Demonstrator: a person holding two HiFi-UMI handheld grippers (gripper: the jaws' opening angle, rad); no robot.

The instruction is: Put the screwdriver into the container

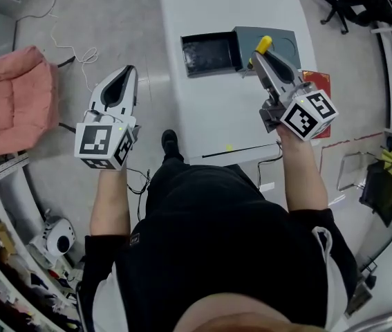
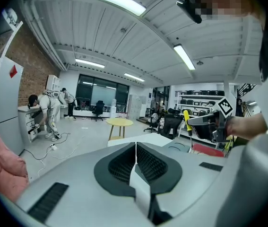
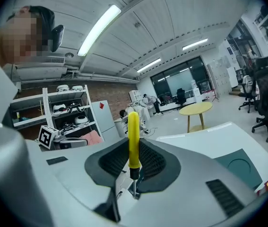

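Standing at the near end of the white counter [image 1: 230,116], you have bare grey floor [image 1: 113,19] on your left and the counter's right edge close by your right arm. The room is a long open workshop with strip lights, brick at one side and shelving at the other. A pink cushioned seat [image 1: 9,102] sits well off to the left, cut by the frame edge. A round yellow table [image 3: 196,109] stands far back on open floor.

The near half of the counter top is bare. At its far end lies the container [image 1: 211,54], a black open tray, and a grey lid-like panel [image 1: 289,43] touches its right side. A red flat item [image 1: 320,81] shows at the counter's right edge, mostly hidden behind your right gripper's marker cube.

Your left tongs [image 2: 135,148] hang out over the floor, left of the counter, their jaws pressed together with nothing between them.

Your right tongs [image 3: 134,167] are clamped on the screwdriver [image 3: 133,145] down by its black collar and metal shaft, and the yellow handle stands up past the jaws. In the head view that handle [image 1: 263,45] lies over the grey panel, just right of the black tray. Its height above the panel cannot be read, and the tip is hidden down between the jaws.
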